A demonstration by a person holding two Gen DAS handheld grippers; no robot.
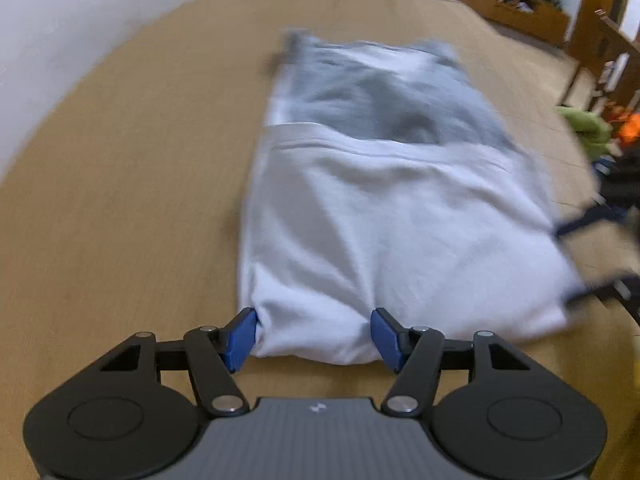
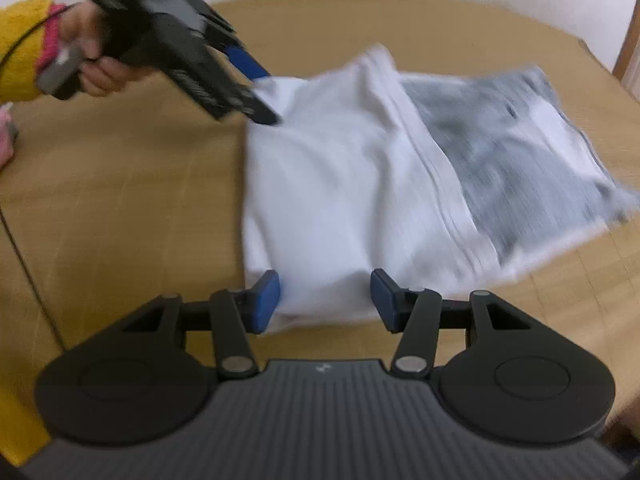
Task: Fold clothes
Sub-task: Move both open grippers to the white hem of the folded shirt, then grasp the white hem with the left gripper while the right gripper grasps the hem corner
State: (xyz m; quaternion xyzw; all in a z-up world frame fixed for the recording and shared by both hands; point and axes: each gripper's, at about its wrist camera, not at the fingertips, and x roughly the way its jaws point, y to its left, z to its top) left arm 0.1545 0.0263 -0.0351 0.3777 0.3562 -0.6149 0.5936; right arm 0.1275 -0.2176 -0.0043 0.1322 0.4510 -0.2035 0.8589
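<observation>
Left wrist view, left to right: tan table is filling the left side. The left gripper is sitting at the near edge of the white garment, jaws spread wide, blue pads flanking a bunched fold of cloth at the garment's near left corner. Cloth is lying between the pads; the left pad looks to be touching it, no pinch visible. The garment is lying on the table, running away from the claw, with a grey printed panel showing at its far end. At the far right edge, the right gripper's dark fingers are showing, blurred, beside the garment's right edge.

Right wrist view, left to right: a hand in a yellow sleeve is holding the left gripper at upper left, its tip at the garment's far left corner; spread hidden here. The right gripper is sitting wide, near edge of the garment lying between its pads, not clamped. The printed panel is lying at right.
</observation>
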